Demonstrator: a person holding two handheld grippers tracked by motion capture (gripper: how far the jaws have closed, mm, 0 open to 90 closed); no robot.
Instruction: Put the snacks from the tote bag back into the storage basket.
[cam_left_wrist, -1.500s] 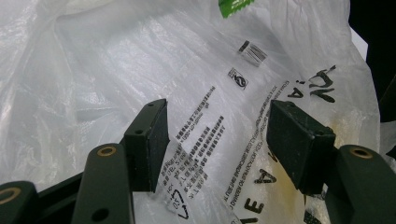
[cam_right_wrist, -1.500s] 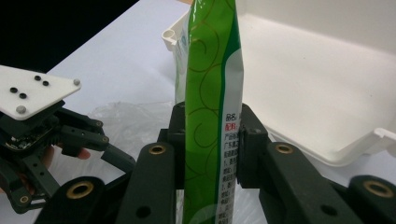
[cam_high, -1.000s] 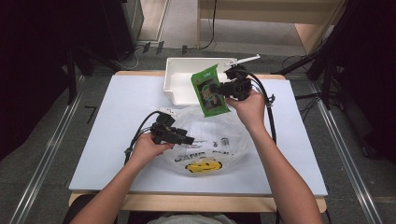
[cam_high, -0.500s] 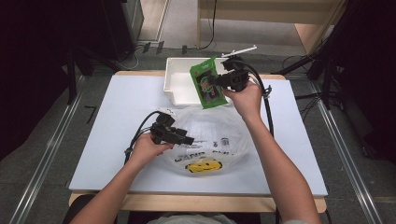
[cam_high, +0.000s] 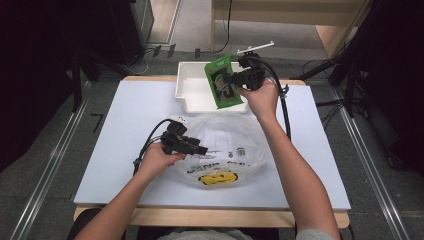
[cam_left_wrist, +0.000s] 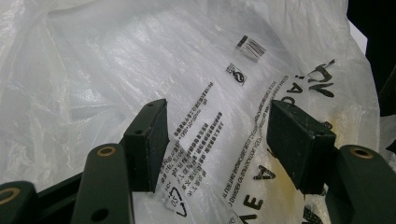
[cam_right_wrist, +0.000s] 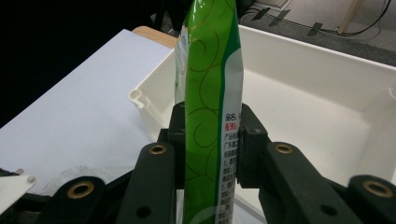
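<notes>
One green packet (cam_high: 224, 82) clamped in right hand-held gripper (cam_high: 234, 79) above white bin (cam_high: 192, 100), left hand-held gripper (cam_high: 202, 150) released

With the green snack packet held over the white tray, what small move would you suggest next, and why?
Probably lower the right gripper and open it: its jaws clamp the green snack packet directly above the white plastic tray, while the open left gripper rests at the clear plastic bag.

Carried the green snack packet (cam_high: 225, 81) further out from the plastic bag, clamped in the right gripper (cam_high: 234, 78); now hanging over the white tray (cam_high: 189, 95) rather than over its near rim.
</notes>
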